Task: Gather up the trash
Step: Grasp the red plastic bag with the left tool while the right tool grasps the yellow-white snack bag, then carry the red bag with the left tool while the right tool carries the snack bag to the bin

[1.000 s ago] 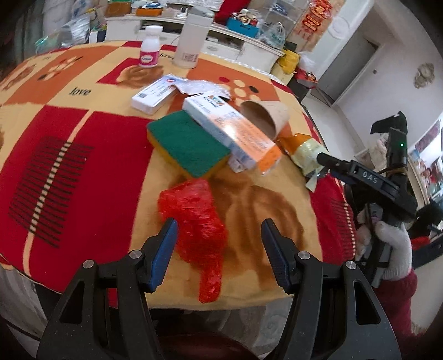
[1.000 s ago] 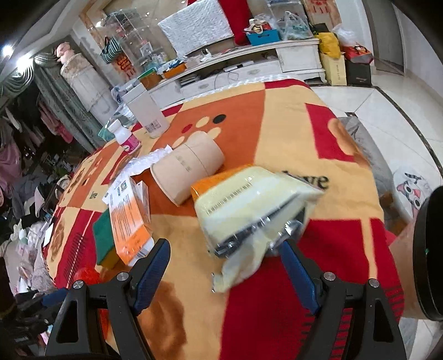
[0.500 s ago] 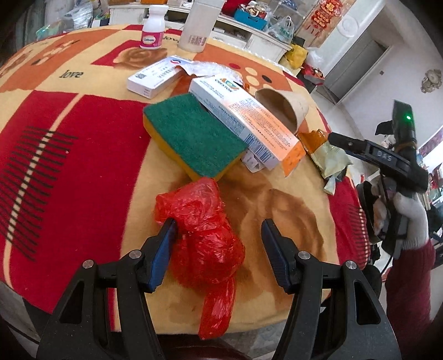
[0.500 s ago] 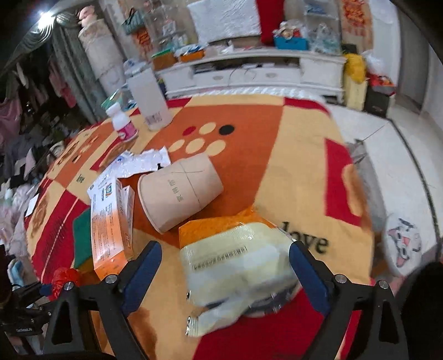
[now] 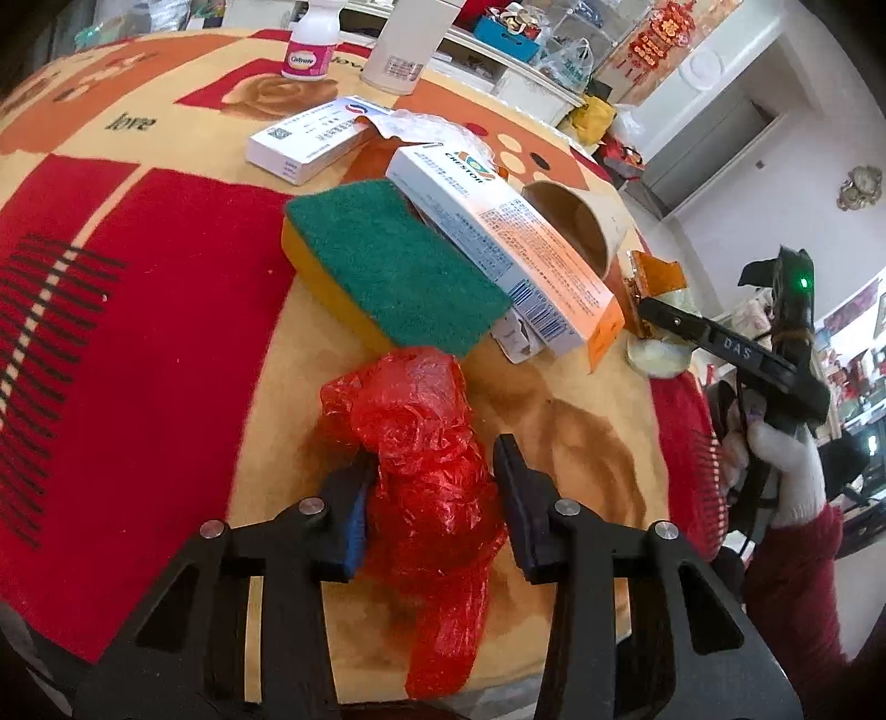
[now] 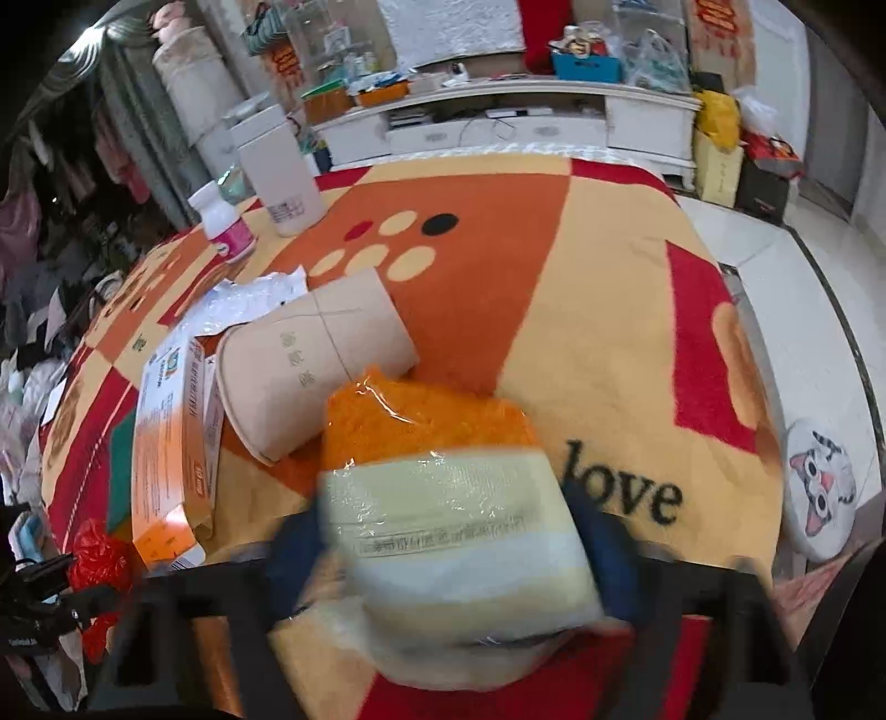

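A crumpled red plastic bag (image 5: pixel 421 421) lies near the front edge of the blanket-covered table (image 5: pixel 138 332). My left gripper (image 5: pixel 432 459) straddles it, its jaws closing, and both pads touch the bag's sides. In the right wrist view a plastic-wrapped yellow and orange pack (image 6: pixel 443 498) fills the space between the blurred fingers of my right gripper (image 6: pixel 448 531), whose jaws are closing onto its two sides. The left wrist view shows that gripper (image 5: pixel 664 327) at the right table edge, held by a white-gloved hand (image 5: pixel 786 471), on the same pack (image 5: pixel 659 354).
Behind the bag lie a green and yellow sponge (image 5: pixel 382 266), an orange and white carton (image 5: pixel 509 243), a tipped paper cup (image 5: pixel 576 221), a white box (image 5: pixel 310 138) and a crumpled clear wrapper (image 5: pixel 421 124). A pink-labelled bottle (image 5: pixel 310 44) and a white canister (image 5: pixel 398 50) stand at the back.
The left gripper came down over the red bag and its fingers closed in on it. The right gripper's fingers spread wider, then closed against the wrapped pack, which now sits lower between them.
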The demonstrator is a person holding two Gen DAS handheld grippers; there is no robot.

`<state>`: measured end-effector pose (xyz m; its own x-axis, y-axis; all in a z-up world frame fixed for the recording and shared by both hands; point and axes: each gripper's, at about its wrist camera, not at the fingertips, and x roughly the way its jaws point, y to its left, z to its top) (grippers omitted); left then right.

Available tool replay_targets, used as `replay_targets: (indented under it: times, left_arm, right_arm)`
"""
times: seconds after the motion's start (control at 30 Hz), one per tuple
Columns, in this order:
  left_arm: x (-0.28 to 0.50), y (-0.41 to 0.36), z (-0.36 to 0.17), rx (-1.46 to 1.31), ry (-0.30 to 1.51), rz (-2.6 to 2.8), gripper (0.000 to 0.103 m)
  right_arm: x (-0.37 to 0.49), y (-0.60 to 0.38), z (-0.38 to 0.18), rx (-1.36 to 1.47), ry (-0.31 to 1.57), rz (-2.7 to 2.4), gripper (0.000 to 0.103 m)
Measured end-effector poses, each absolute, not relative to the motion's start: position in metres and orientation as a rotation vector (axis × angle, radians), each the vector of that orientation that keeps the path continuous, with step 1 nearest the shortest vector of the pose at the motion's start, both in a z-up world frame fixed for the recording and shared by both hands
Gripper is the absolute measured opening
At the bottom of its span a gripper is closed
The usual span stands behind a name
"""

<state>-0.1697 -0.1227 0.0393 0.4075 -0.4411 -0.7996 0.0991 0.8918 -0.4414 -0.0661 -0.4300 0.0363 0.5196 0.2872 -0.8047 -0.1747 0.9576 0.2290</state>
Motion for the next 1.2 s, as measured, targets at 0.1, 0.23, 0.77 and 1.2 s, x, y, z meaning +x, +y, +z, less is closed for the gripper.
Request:
replay_targets:
  times: [0.1,0.23,0.77,1.2]
  left_arm:
    - [-0.173,-0.122,0.047,-0.351,1.095,-0.378,0.035]
    - [-0.183,-0.134,0.066,-0.316,1.063,-0.435,0.034]
    - [-0.187,-0.231,0.089,-0.155,1.029,-0.613,0.034]
    - [-0.165,-0.328,0.094,-0.068,1.02,-0.756,0.034]
  right_arm:
    - [-0.081,-0.43,0.046,0.114,0.96,0.275,0.052]
    - [-0.101,-0.431,0.061,0.119,0.914,0.278,0.052]
    - [-0.155,-0.455,0.072,0.135,0.874,0.199,0.053]
    - [-0.187,-0.526,0.073,0.205,0.858,0.043,0.053]
